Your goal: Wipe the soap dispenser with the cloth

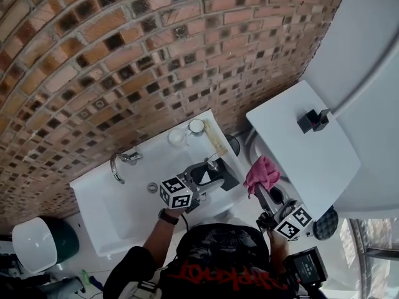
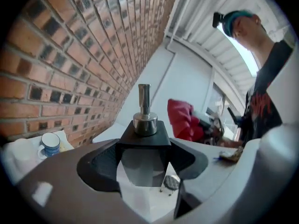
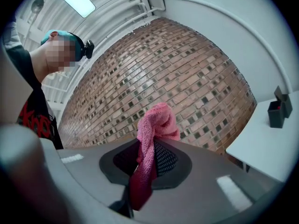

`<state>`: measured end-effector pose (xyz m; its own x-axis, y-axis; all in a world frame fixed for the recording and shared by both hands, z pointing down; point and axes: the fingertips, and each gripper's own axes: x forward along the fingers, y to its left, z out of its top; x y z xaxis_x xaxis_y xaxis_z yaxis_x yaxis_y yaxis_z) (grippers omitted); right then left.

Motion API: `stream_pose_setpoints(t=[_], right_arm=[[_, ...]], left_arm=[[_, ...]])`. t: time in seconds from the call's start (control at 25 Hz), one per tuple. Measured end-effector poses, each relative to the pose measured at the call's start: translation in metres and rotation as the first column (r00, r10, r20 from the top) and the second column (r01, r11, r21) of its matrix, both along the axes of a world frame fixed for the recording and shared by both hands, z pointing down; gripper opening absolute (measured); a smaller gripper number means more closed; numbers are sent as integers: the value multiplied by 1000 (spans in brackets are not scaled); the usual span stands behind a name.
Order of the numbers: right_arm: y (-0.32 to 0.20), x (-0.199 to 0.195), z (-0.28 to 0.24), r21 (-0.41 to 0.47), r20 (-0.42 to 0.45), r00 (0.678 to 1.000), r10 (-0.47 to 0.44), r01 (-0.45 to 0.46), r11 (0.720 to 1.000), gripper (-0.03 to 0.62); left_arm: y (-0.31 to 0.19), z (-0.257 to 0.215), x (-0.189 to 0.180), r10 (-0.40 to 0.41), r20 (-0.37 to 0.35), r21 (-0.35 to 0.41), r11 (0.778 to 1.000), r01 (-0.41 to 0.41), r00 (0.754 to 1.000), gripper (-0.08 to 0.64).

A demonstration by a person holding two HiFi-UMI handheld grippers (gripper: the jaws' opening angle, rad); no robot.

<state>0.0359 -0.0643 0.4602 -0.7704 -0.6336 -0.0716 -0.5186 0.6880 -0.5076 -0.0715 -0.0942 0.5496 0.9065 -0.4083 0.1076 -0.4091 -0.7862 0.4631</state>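
Soap dispenser [image 2: 144,130], frame centre, long axis upright, pump stem directed toward the top edge, is grasped by the left hand-held gripper [image 2: 142,164]. Its place over the white sink [image 1: 124,207] is shown only by the head view. The pink cloth [image 3: 156,127] is clenched in the right hand-held gripper [image 3: 147,161].

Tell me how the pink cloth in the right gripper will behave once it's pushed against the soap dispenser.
Probably floppy: the pink cloth folds over itself at the right gripper rather than standing stiff. Likely light, since a narrow pinch holds the whole bunch. It should squash and wrap around the soap dispenser instead of shoving it.
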Motion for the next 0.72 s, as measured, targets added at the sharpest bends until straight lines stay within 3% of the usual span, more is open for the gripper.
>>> stream_pose_setpoints(t=[0.12, 0.32, 0.44, 0.72], right_arm=[[2, -5, -14, 30, 60, 997, -49, 48, 998, 52], [7, -15, -32, 74, 116, 985, -129, 121, 990, 52], [13, -28, -34, 89, 124, 975, -182, 172, 981, 52], [32, -62, -40, 100, 142, 951, -273, 261, 960, 52]], left_arm=[[-10, -47, -11, -76, -82, 6, 997, 77, 994, 311], [-16, -76, -20, -172, 0, 22, 985, 172, 985, 310], [-14, -84, -27, -211, -8, 11, 978, 211, 978, 310], [-1, -103, -16, -232, 33, 63, 971, 230, 972, 311]])
